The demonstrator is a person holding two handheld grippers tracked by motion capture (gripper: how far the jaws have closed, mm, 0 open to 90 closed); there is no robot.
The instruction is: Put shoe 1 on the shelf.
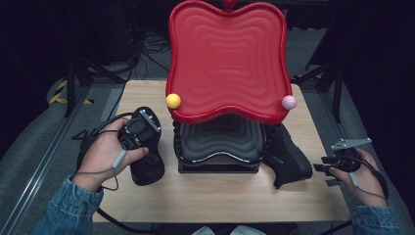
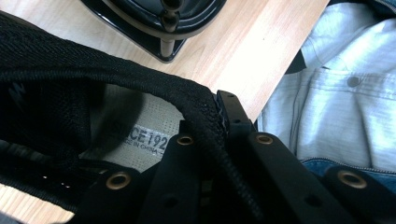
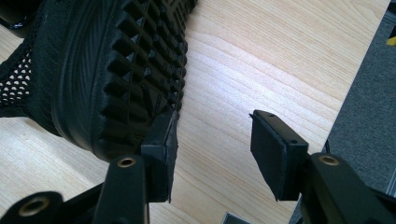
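Note:
A black shoe is at the table's left, held by its collar. My left gripper is shut on that collar edge. In the left gripper view the jaws pinch the woven rim of the shoe, with its pale insole showing inside. A second black shoe lies on its side to the right of the stand. My right gripper stands open just right of it. In the right gripper view its left fingertip is at the edge of the treaded sole, and bare wood lies between the jaws.
A red wavy tray tilts up over a black stand at the middle of the wooden table. A yellow ball and a pink ball sit at its lower corners. Grey floor and tripod legs surround the table.

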